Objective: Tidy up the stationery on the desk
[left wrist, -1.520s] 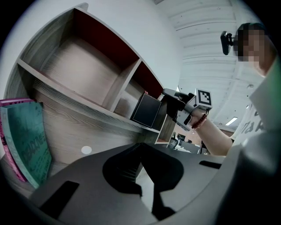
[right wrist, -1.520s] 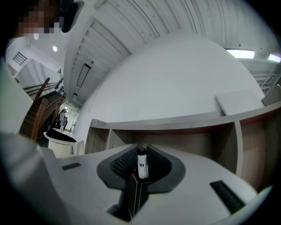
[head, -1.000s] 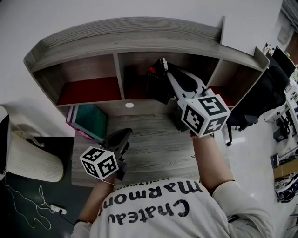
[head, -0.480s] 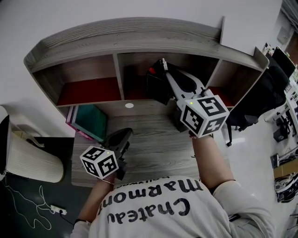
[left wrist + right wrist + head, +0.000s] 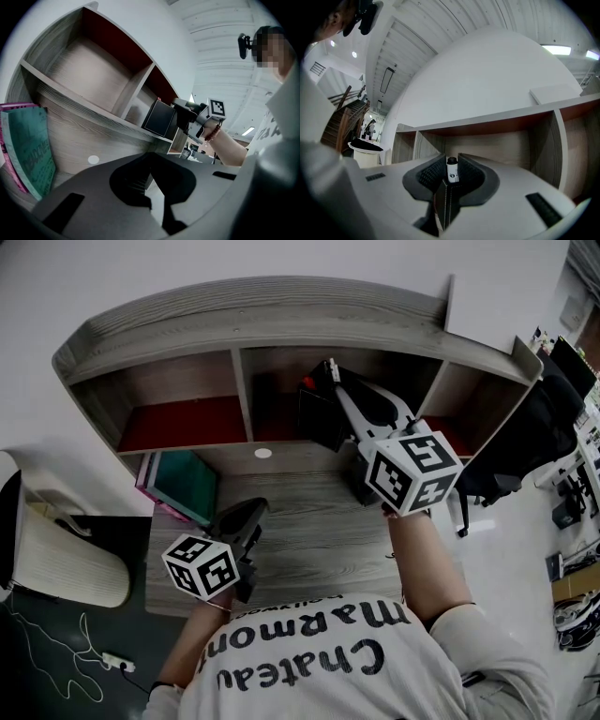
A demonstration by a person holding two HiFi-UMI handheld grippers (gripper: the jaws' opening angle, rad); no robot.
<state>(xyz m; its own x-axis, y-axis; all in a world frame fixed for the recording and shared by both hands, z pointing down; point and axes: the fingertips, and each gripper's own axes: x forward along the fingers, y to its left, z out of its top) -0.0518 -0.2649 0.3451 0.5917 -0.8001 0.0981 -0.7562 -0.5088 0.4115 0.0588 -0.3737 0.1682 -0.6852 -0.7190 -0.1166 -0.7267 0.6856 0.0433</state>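
Middle shelf compartment (image 5: 269, 381) holds black box (image 5: 321, 418), white tube (image 5: 452, 170) inside.

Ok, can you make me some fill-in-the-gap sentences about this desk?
The wooden shelf has ___ open compartments.
On the desk, the teal book stands at the ___ side.
The other book beside it is ___.
The black box is at the mouth of the ___ compartment.
Missing words: three, left, pink, middle.

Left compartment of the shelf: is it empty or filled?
Empty: the left compartment shows only bare wood and red panels, in both views.
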